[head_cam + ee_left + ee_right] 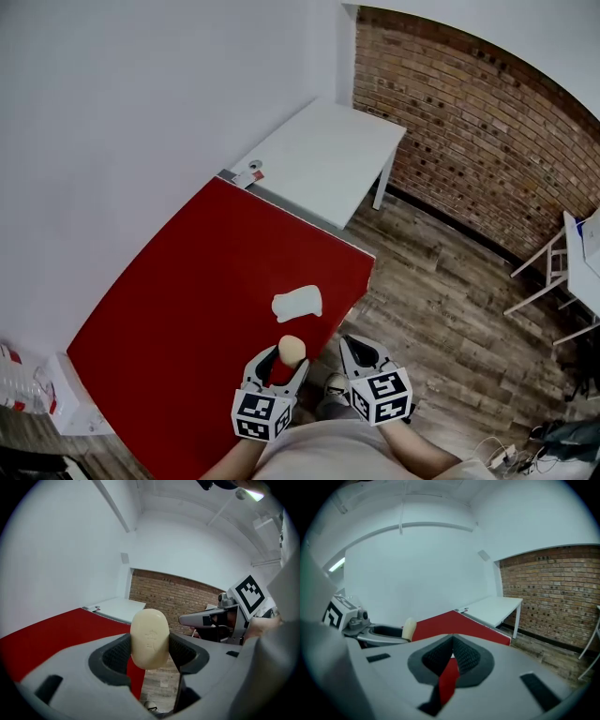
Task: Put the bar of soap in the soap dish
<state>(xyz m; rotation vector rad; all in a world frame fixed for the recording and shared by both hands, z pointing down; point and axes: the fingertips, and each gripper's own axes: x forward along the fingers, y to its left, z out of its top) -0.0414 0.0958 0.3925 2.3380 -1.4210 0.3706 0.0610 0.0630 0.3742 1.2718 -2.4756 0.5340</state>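
Note:
A cream oval bar of soap [292, 350] stands upright between the pads of my left gripper [281, 362], which is shut on it just above the near edge of the red table [187, 300]. In the left gripper view the soap [149, 638] fills the gap between both pads. The white soap dish [297, 303] lies on the red table a short way beyond the soap. My right gripper [359, 349] hangs beside the left one, off the table's near corner, shut with nothing in it [452, 645]. Its view also catches the soap [408, 629] at the left.
A white table [323, 159] adjoins the red table's far end against the white wall. A brick wall [469, 122] runs along the right, over a wood plank floor [441, 309]. White chair legs [553, 272] stand at the far right.

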